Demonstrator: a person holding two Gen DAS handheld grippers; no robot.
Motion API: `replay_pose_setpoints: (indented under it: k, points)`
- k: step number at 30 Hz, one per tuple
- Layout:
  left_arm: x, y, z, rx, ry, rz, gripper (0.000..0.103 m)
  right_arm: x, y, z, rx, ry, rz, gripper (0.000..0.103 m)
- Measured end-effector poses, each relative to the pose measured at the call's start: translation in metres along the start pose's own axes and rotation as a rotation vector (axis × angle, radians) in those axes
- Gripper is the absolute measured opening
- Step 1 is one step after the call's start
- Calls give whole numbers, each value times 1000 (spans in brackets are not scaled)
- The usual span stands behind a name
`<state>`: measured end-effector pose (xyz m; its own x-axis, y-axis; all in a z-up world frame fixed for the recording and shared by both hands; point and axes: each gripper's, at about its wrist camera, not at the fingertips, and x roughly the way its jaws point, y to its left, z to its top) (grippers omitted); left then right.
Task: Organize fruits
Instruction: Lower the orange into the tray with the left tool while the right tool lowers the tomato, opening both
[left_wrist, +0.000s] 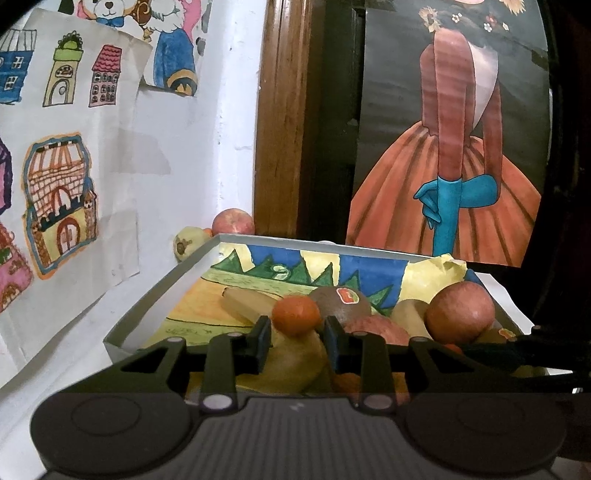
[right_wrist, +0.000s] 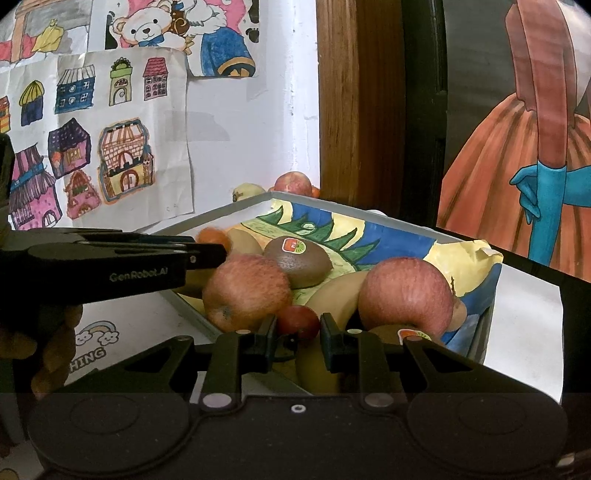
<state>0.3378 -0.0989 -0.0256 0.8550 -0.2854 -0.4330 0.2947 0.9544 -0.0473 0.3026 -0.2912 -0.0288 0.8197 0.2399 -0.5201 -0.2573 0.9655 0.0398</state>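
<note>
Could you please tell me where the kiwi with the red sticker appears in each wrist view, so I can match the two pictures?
Left wrist view: the kiwi sits centre, just right of the small orange, above the fingers.
Right wrist view: the kiwi is centre-left, behind the two red apples.
Shared landmark: the white box lined with a green-tree drawing.

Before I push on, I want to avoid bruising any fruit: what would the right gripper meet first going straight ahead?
Most likely the small red fruit, which sits right between the open right gripper fingers, in the box. Depth is hard to judge here.
</note>
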Motion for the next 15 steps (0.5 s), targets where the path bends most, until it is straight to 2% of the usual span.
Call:
replay_pose_setpoints:
  k: [7,11,15]
  points:
    - [0,-1,0,5,-3,3,37,-1,0,0,-1,-2,-1,30]
    - [-2,0,0,-5,0,8,45,-2,0,-1,3,-3,0,34]
    - [-7,4,1,-20,-7,7,60,-4,-1,-2,11,-6,-4,44]
